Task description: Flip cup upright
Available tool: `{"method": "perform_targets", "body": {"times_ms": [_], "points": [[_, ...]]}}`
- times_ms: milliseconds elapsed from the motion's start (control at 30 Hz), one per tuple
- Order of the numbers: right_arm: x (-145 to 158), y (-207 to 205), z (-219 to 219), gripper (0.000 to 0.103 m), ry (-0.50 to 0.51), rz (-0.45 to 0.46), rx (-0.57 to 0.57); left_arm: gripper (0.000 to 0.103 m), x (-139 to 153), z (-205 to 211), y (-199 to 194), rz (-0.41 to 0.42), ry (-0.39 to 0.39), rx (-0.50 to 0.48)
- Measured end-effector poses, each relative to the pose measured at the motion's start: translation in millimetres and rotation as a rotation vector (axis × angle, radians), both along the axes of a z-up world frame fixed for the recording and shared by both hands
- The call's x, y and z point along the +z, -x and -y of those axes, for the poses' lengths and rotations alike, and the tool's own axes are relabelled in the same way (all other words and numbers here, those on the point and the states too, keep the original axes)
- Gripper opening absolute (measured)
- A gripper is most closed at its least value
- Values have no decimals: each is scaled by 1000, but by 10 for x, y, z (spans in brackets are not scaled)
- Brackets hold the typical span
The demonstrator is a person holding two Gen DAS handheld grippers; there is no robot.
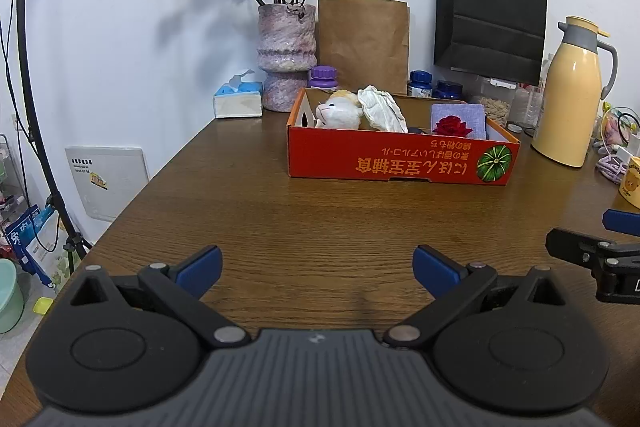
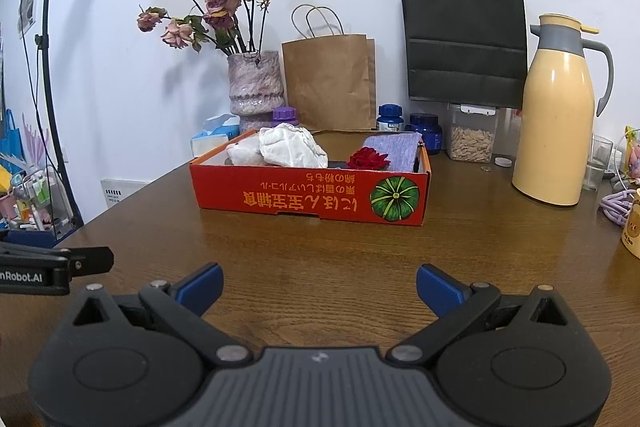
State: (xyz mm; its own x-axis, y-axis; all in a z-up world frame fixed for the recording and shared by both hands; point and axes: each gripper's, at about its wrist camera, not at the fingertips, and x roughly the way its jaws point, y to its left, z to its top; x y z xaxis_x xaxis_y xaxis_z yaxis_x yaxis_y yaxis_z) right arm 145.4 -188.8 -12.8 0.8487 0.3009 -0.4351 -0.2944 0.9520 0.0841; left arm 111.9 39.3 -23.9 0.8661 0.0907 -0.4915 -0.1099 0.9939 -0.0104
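Cup point(image 2: 632, 227) at table point(image 2: 320, 259) edge, both grippers open and empty.
Looks ceramic: stiff, smooth, breakable; right gripper point(image 2: 319, 287) should pinch its wall; left gripper point(image 1: 318, 269) waits.

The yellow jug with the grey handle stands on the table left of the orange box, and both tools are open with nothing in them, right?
Not quite: the yellow jug stands right of the orange box, as the right wrist view shows. The rest holds: the left tool and right tool are open and empty.
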Motion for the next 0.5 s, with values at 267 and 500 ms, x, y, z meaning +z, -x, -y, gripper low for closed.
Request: {"method": "perform_targets", "body": {"times_ms": [267,500], "points": [[-8,0,-3,103,1,-1,1,103,-3,-4,5,-4,3,0],[-58,24,-14,103,4,-5,2,103,11,-3,21,-4,1,3]]}}
